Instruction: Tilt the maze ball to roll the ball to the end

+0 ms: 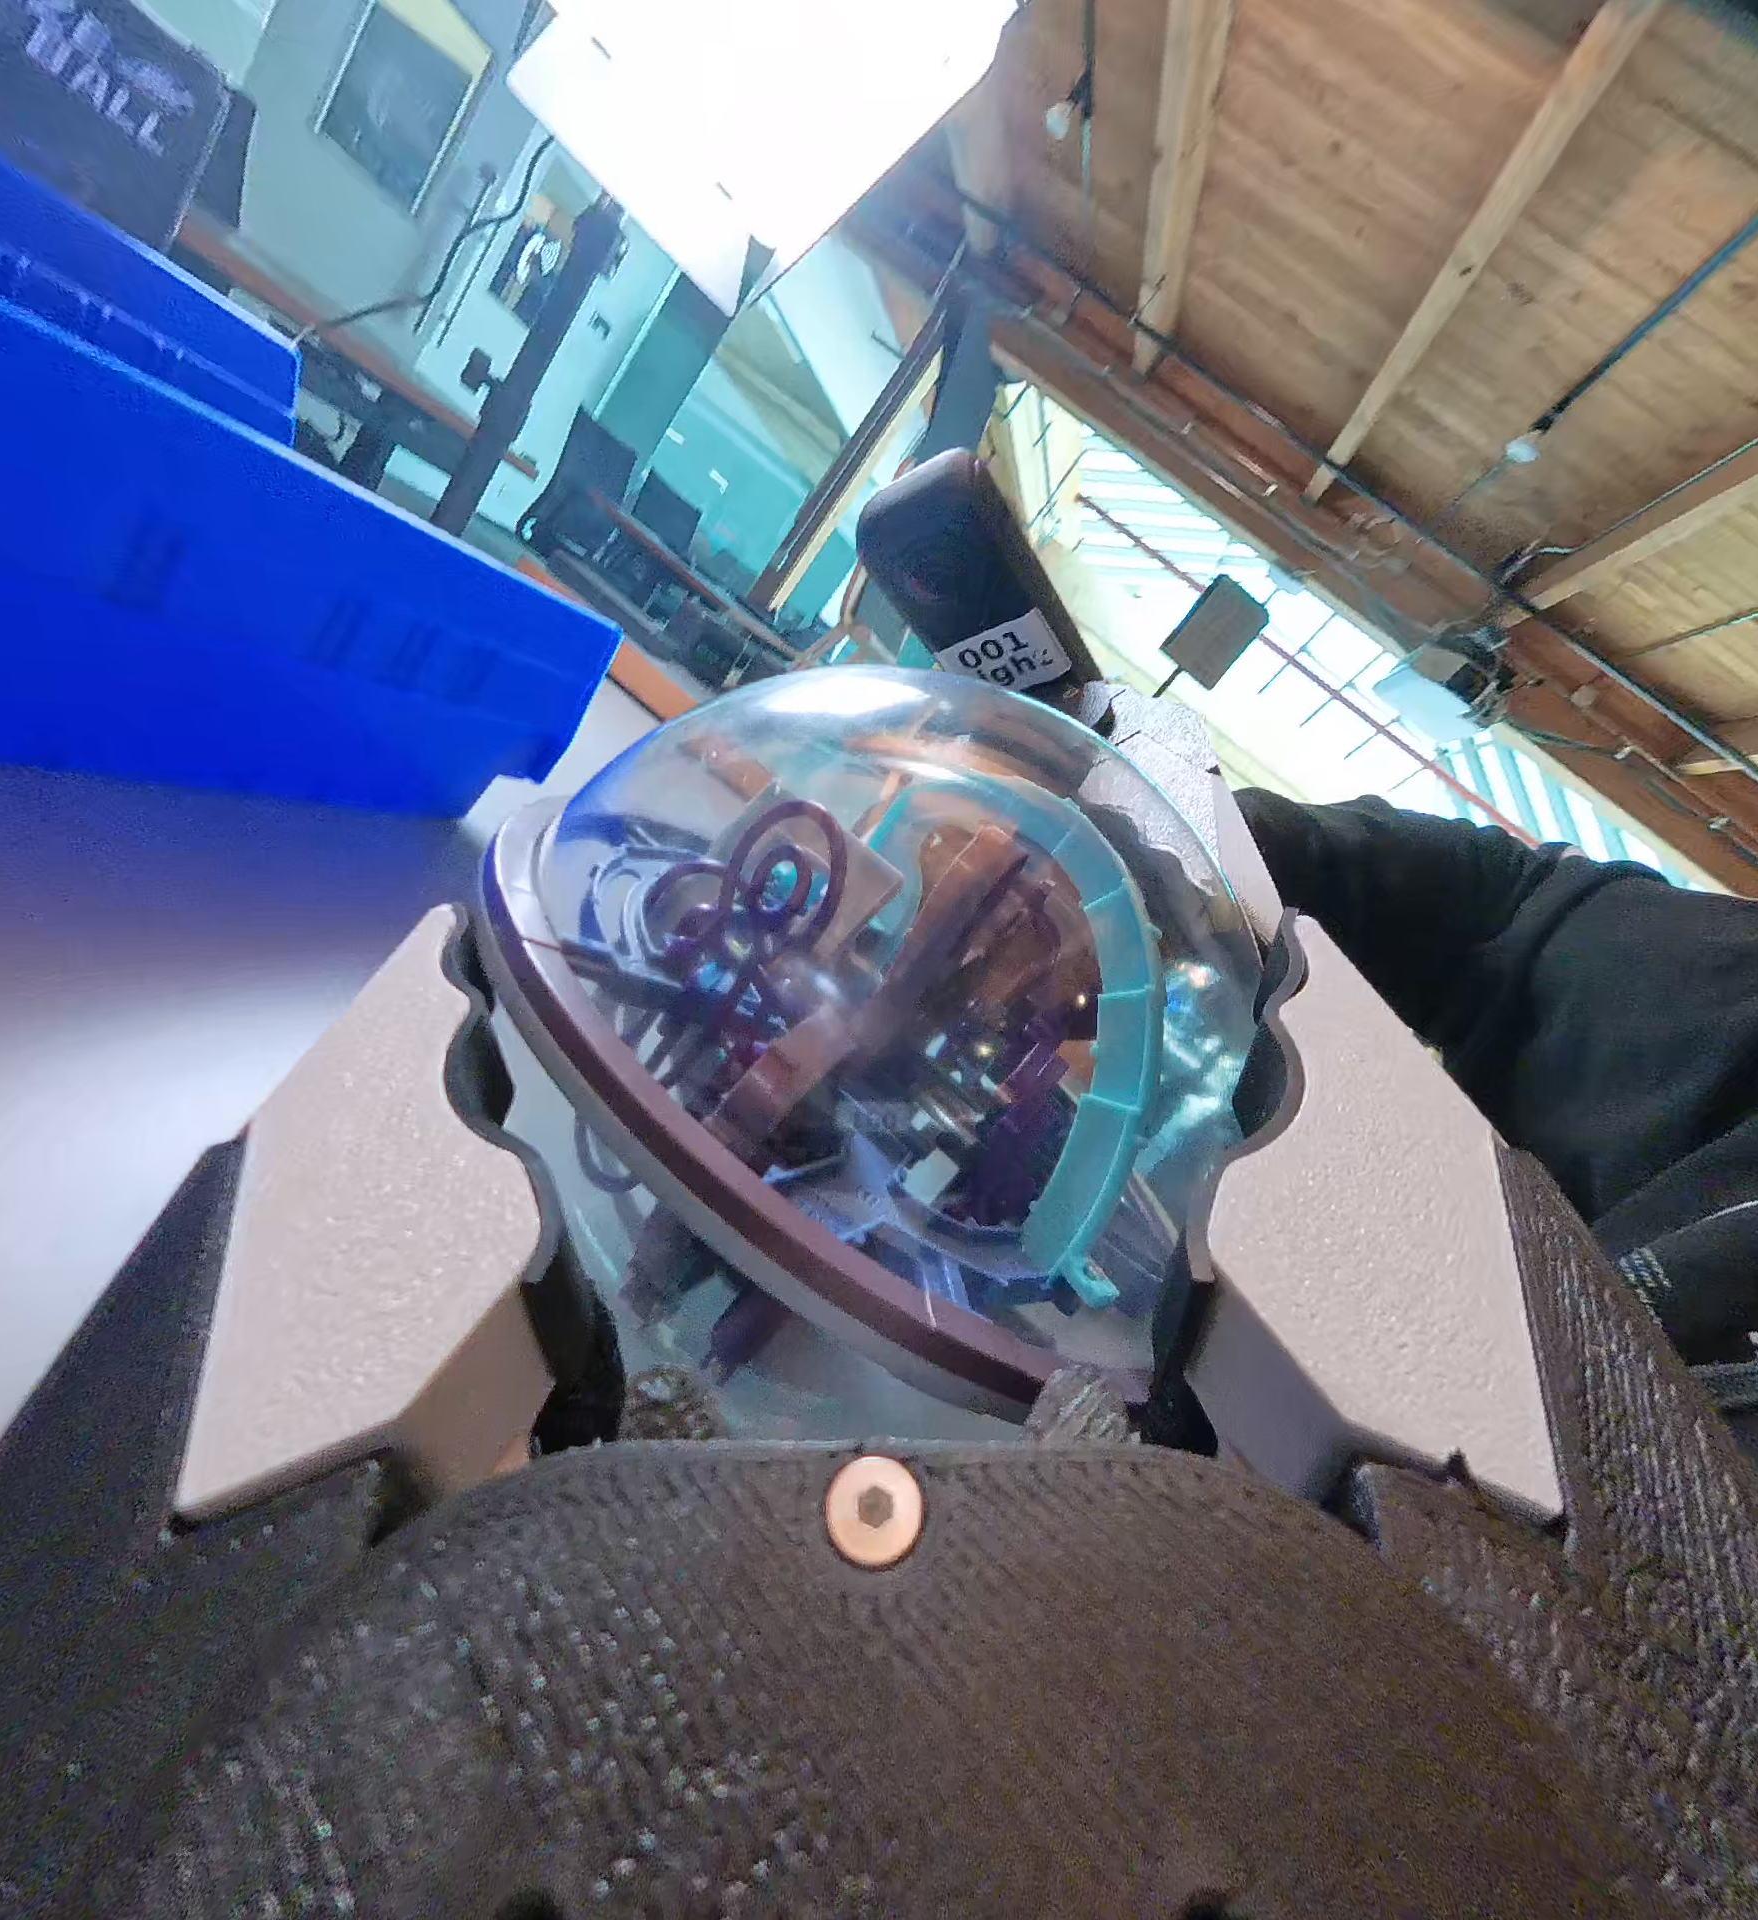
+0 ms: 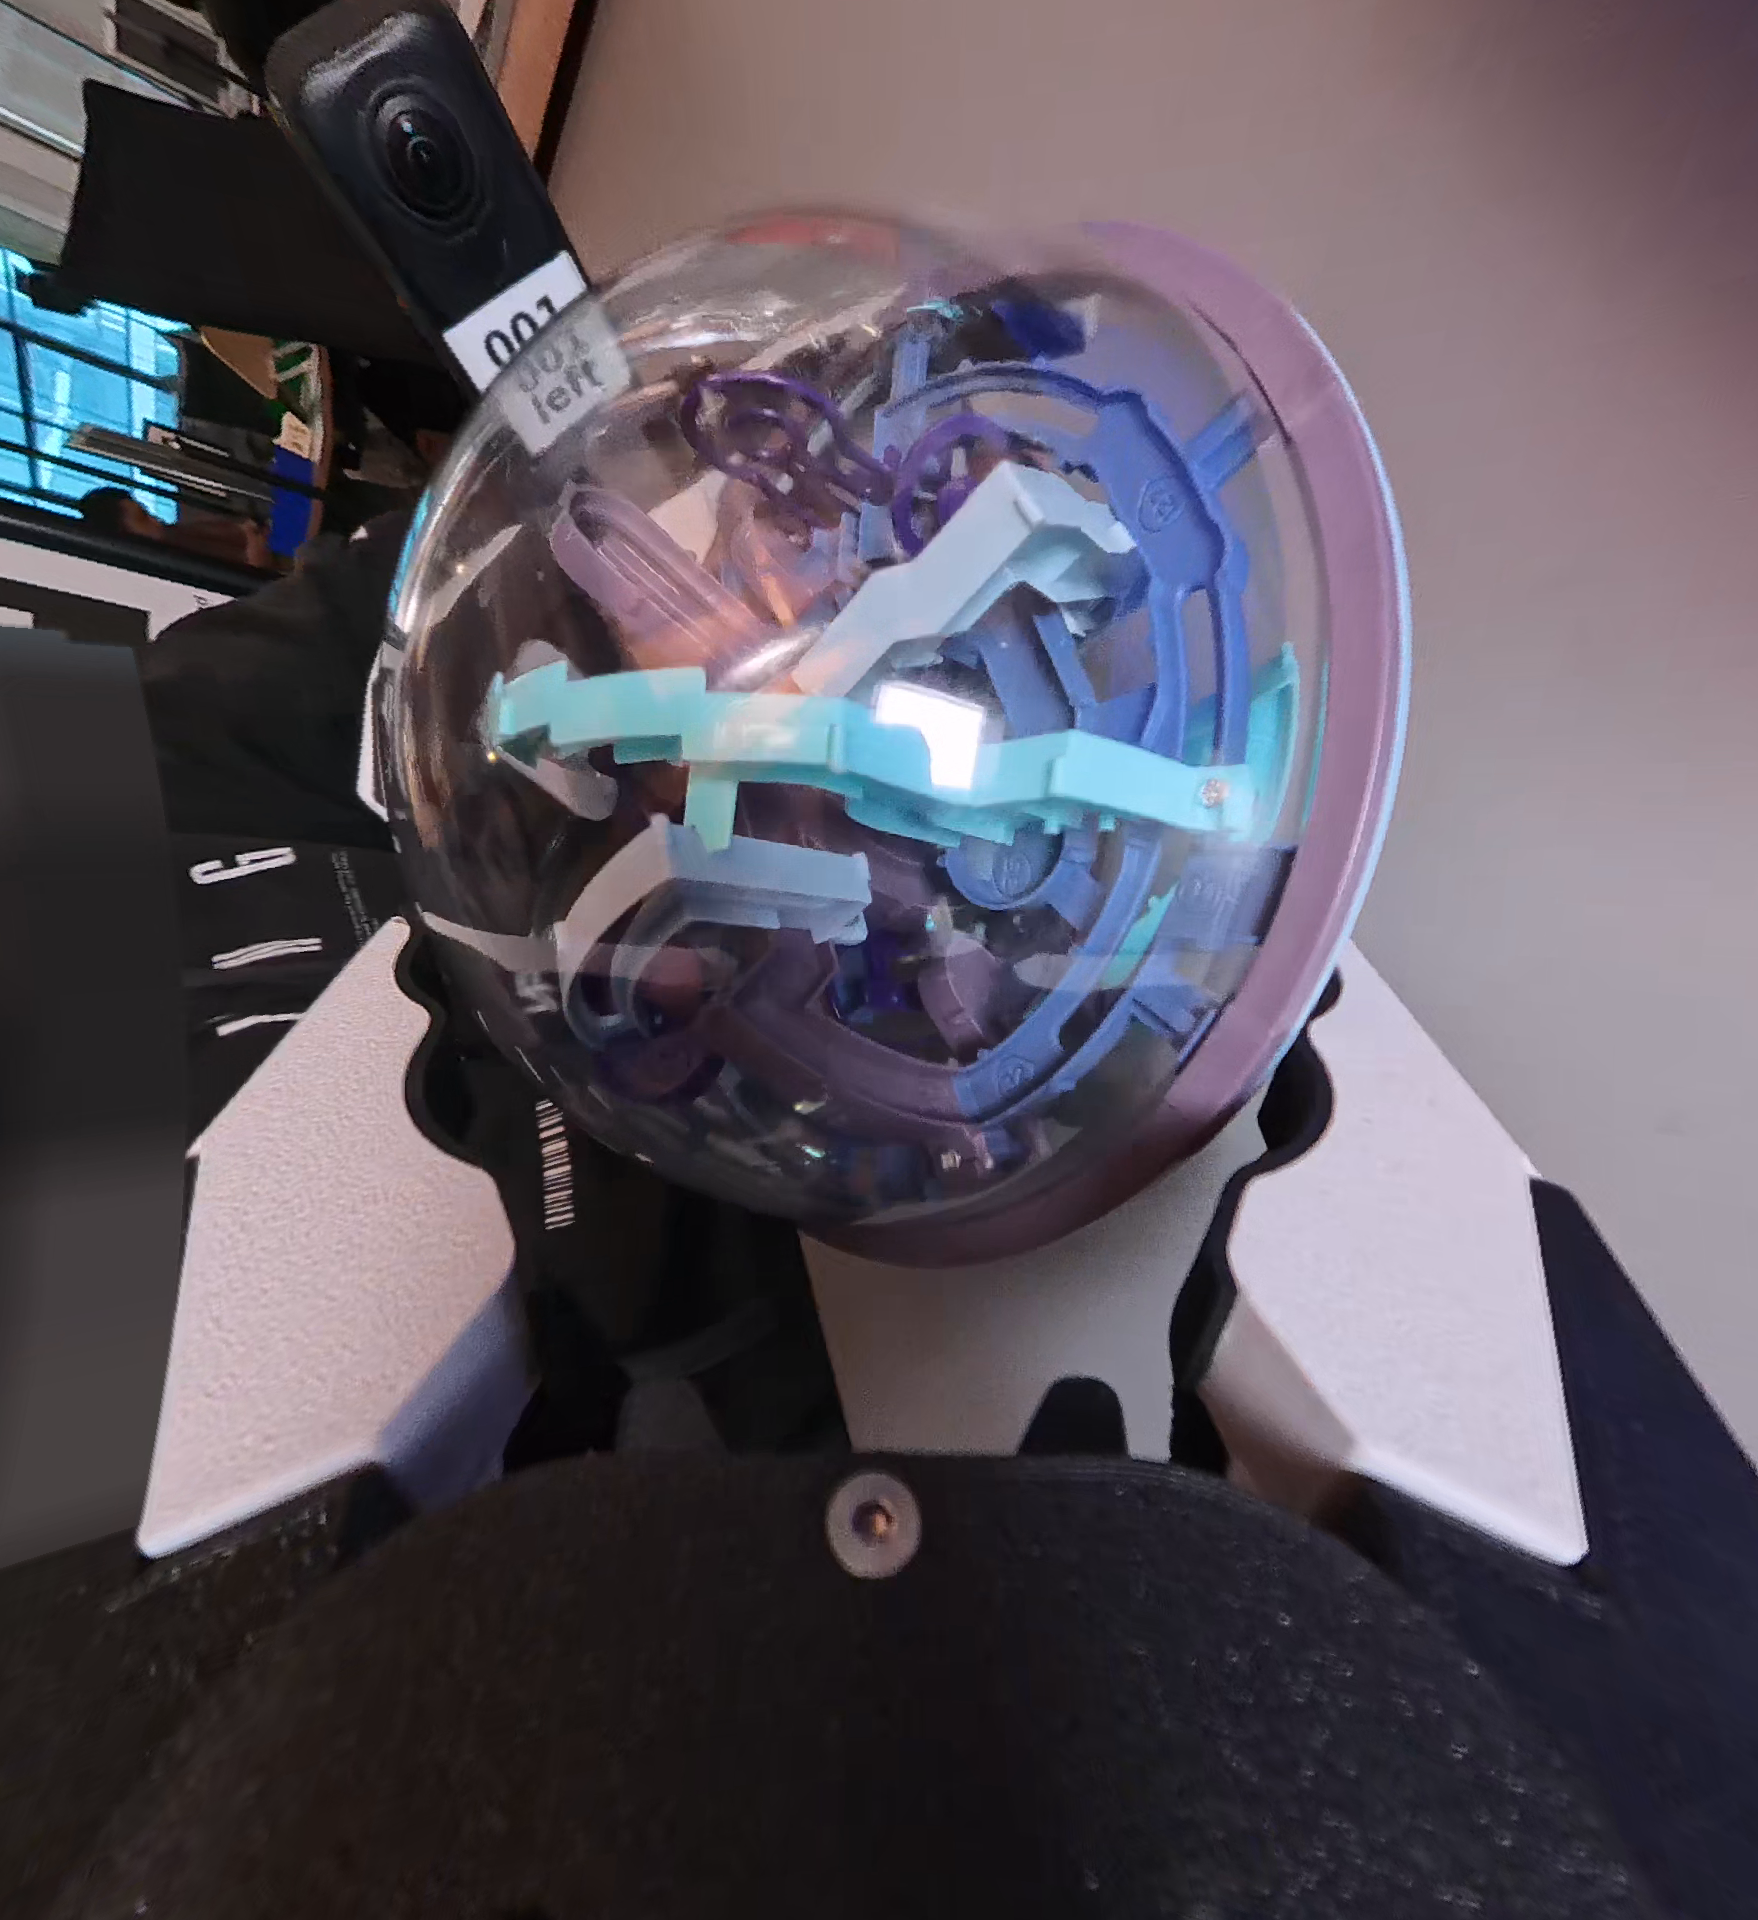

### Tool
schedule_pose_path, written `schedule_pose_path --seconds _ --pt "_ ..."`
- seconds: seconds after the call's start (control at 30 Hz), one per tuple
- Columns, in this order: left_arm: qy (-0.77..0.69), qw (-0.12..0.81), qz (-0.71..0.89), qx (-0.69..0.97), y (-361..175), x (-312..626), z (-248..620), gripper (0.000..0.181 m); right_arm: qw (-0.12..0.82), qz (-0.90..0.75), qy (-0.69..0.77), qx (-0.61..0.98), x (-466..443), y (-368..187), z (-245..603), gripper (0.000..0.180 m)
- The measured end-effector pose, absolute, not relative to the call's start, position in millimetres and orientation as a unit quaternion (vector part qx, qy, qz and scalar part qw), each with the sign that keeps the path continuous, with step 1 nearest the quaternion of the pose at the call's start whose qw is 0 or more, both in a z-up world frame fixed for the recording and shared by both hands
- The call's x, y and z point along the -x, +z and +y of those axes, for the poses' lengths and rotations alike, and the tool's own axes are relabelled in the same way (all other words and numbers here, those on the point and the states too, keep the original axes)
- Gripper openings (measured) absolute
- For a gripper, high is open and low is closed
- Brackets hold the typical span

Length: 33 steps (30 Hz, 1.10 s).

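The maze ball (image 1: 854, 1018) is a clear sphere with a purple band around its middle and purple, blue and teal tracks inside. My left gripper (image 1: 870, 997) is shut on it, with grey fingers (image 1: 387, 1195) on either side. In the right wrist view the maze ball (image 2: 885, 727) is tilted so the band stands on its right side. My right gripper (image 2: 864, 1029) is shut on it from the opposite side. A teal track (image 2: 854, 748) crosses its middle. I cannot pick out the small ball inside. Each gripper's black camera shows behind the sphere, in the left (image 1: 958, 571) and right wrist views (image 2: 418, 156).
A blue plastic bin (image 1: 179, 571) stands close on the left, on a white table top (image 1: 75, 1091). A person's black sleeve (image 1: 1581, 1039) reaches in from the right. The person's dark clothing (image 2: 262, 748) is behind the ball in the right wrist view.
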<state>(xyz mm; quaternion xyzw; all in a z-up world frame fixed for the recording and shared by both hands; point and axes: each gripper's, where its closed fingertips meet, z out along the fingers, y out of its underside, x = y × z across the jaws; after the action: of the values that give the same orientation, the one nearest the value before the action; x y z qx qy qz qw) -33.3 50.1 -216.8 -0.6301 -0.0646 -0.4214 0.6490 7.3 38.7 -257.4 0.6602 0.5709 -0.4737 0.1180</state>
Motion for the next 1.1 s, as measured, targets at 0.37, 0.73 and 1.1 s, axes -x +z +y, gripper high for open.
schedule_pose_path --seconds 0.37,0.73,1.1 --pt "-0.420 0.644 -0.088 0.633 -214 81 30 0.097 -0.085 0.600 -0.533 -0.590 -4 -238 78 0.122" --pt "-0.286 0.596 0.275 0.698 -225 70 46 0.124 -0.323 0.646 -0.425 -0.546 -45 -267 73 0.106" --pt "-0.246 0.562 0.326 0.719 -265 48 67 0.135 -0.409 0.666 -0.363 -0.507 -28 -272 95 0.087"
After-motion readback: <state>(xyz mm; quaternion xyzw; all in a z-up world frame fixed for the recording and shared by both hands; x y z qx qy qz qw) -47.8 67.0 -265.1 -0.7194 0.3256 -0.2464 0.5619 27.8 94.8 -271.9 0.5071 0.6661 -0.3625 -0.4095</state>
